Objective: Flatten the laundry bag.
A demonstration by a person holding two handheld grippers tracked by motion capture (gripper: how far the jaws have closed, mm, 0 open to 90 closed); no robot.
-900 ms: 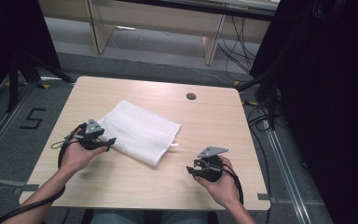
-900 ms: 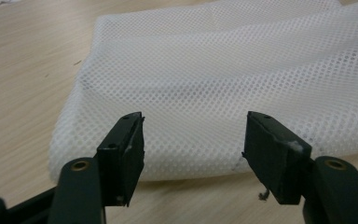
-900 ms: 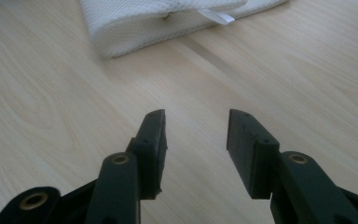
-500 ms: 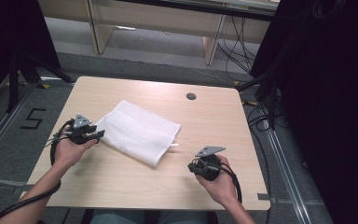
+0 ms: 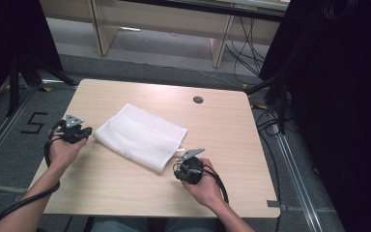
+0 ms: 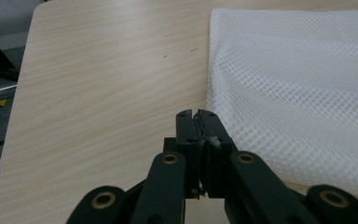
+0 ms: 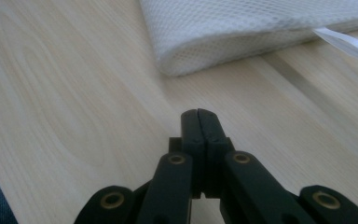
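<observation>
Folding looks finished: the mesh bag (image 5: 142, 136) lies folded, untouched; left gripper (image 6: 198, 116) and right gripper (image 7: 199, 114) are closed, empty, beside it.

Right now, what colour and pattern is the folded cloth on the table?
White, with a fine open mesh weave. The folded cloth shows it best in the left gripper view.

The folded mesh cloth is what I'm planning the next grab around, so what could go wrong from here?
1. Both grippers, left and right, are shut and clear of the mesh cloth; reaching in without opening would likely just push it across the table.
2. The cloth is folded in layers; a pinch at its rounded edge may catch only the top layer and undo the fold.
3. The white loop sticks out and could snag.
</observation>
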